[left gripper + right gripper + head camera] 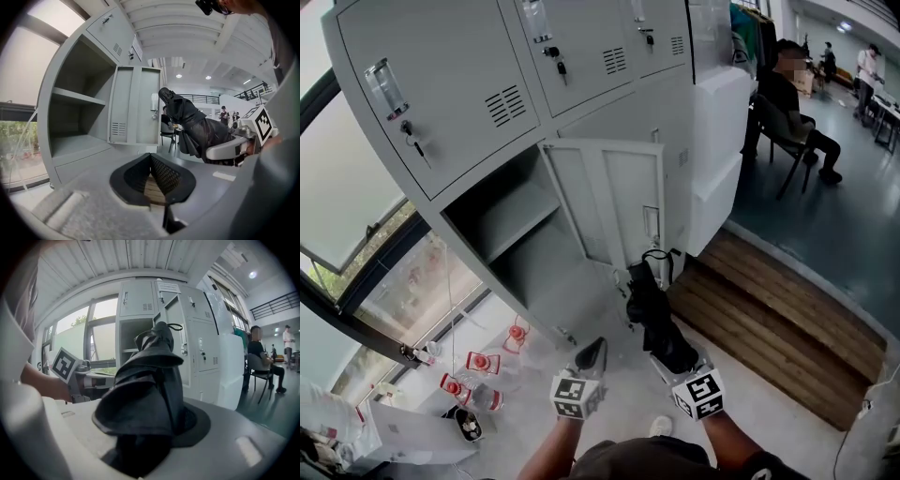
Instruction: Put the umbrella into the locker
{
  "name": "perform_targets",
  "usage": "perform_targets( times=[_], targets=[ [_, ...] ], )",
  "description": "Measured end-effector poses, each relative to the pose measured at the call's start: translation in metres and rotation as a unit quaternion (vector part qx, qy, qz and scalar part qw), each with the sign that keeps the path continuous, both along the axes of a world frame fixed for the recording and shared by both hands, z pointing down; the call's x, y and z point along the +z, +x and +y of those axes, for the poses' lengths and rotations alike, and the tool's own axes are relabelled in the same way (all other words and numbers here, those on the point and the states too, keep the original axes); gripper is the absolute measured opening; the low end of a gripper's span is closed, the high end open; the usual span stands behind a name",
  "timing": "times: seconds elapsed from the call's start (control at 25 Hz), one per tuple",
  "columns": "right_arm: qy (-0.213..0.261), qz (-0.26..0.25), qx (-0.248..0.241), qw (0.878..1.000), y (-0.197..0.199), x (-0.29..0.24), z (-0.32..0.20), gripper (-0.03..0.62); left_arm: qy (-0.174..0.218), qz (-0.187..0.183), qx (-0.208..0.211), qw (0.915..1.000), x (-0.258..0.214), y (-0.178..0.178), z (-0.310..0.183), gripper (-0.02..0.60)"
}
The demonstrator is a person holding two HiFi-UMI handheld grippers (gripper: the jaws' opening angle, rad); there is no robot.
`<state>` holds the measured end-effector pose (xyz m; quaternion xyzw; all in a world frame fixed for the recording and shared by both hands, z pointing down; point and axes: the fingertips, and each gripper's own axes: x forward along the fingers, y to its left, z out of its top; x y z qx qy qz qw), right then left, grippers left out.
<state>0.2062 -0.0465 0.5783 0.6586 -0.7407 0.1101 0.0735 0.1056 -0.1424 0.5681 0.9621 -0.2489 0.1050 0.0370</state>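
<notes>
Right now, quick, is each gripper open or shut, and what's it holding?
Left gripper: shut, holding nothing.
Right gripper: shut on the black umbrella.

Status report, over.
Left gripper shut, empty. Right gripper shut on folded black fabric umbrella, outside grey metal locker. Door open, nothing blocking.

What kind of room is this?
Probably a locker area in a workshop or office hall: a bank of grey metal lockers with keys, one door open, and a seated person beyond.
</notes>
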Motion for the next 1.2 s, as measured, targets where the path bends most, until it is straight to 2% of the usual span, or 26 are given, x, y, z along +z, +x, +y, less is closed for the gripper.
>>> perform_targets(
  times=[0.32,0.6,0.84,1.2],
  targets=[
    [-0.003,-0.008,-0.051,0.999,-0.013,0.006,-0.032,0.242,-0.009,0.000,-0.056,0.9984,0.004,-0.025,-0.021,0.005],
    [-0.013,-0.006,-0.073,0.997,-0.029,0.011,-0.072,0.244,-0.018,0.008,-0.094,0.9954,-0.002,-0.047,-0.051,0.005],
    [-0.029,0.003,-0.085,0.996,-0.042,0.013,-0.101,0.244,-0.010,0.024,-0.105,0.9941,0.001,-0.060,-0.081,0.005],
    [-0.033,-0.007,-0.112,0.993,-0.067,0.015,-0.150,0.242,-0.023,0.038,-0.128,0.9908,0.007,-0.086,-0.126,0.005]
  ],
)
